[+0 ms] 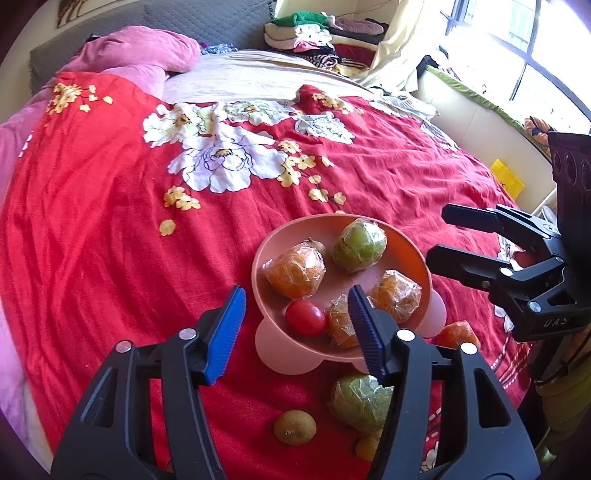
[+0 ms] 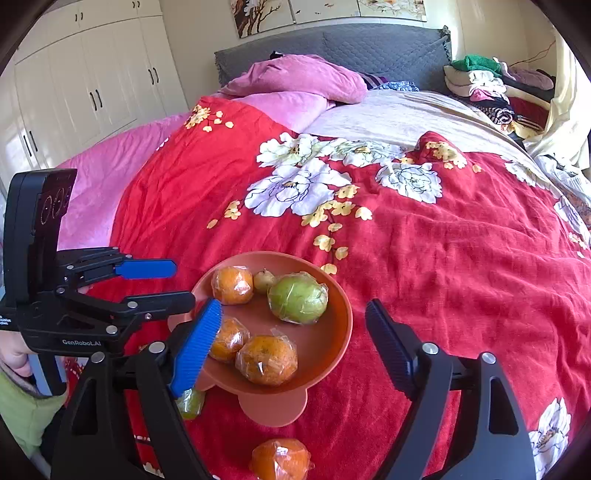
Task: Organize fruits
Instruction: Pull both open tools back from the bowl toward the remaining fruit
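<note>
Nearest your left gripper (image 1: 297, 332) lie three loose fruits on the red floral bedspread (image 1: 110, 229): one small brown-green fruit (image 1: 294, 426), one plastic-wrapped green fruit (image 1: 360, 400) partly hidden by your right-hand finger, and one small yellowish fruit (image 1: 367, 446) just beside it. A fourth loose piece, a wrapped orange (image 1: 458, 334), sits just off the bowl's near right edge.

Your left fingers (image 1: 225, 332) stand apart with nothing between their blue pads; they hang over the near rim of the pink bowl (image 1: 266, 258), angled down at it. Your right gripper (image 2: 293, 345) is spread wider, also holding nothing, and tilts down toward the same bowl from the other side. In the right wrist view a hand (image 2: 14, 354) with a light green sleeve grips the left tool's handle.

Inside the bowl you have seven pieces that can be counted: three wrapped oranges, namely a large one at the far left (image 1: 295, 271), one at the right (image 1: 395, 295) and one at the near edge (image 1: 341, 325) half behind your finger; one wrapped green fruit (image 1: 358, 240); one red tomato (image 1: 304, 317); and one small brownish fruit (image 1: 314, 244) peeking behind the large orange. That makes six clearly, so count six.

Farther off lie pink pillows (image 1: 147, 51), a grey headboard (image 1: 207, 18) and a stack of folded clothes (image 1: 317, 40).
</note>
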`<state>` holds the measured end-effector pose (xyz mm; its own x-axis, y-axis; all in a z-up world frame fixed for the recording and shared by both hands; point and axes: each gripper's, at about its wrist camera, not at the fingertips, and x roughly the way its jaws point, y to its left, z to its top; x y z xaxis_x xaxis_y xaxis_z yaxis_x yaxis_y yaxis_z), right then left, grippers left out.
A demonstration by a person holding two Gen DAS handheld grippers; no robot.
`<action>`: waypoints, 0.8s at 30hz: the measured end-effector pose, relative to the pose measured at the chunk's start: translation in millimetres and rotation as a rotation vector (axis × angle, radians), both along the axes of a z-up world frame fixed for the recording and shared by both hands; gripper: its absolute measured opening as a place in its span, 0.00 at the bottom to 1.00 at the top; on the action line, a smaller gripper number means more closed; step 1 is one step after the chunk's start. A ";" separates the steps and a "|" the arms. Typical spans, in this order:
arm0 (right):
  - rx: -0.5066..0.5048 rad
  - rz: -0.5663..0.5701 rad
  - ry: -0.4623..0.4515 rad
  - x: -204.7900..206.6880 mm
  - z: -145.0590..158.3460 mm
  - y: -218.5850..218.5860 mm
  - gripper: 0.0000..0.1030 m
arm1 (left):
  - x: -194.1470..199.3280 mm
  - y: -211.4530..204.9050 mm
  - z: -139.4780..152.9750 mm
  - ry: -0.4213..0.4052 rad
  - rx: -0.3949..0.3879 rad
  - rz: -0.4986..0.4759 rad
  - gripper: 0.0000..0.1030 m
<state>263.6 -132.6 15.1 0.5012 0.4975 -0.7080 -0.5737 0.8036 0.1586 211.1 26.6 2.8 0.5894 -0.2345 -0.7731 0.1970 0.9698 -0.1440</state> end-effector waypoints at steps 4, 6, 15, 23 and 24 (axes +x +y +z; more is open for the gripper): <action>0.009 -0.012 -0.009 -3.7 4.4 -4.7 0.81 | -4.7 2.3 4.6 -0.009 -0.004 0.012 0.61; 0.013 -0.016 -0.012 -5.9 6.3 -6.2 0.82 | -7.8 3.4 7.9 -0.016 -0.002 0.019 0.65; 0.024 -0.010 -0.027 -15.1 15.2 -6.5 0.86 | -16.9 9.5 21.4 -0.049 0.002 0.060 0.81; 0.038 -0.011 -0.045 -25.0 24.8 -9.7 0.89 | -24.8 14.1 29.5 -0.061 0.007 0.083 0.87; 0.039 -0.011 -0.047 -25.9 25.6 -9.7 0.89 | -26.0 14.6 30.5 -0.062 0.007 0.085 0.88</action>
<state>237.7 -142.3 40.7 0.5390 0.5184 -0.6639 -0.5720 0.8038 0.1633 185.1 41.2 33.4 0.6534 -0.1764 -0.7362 0.1222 0.9843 -0.1275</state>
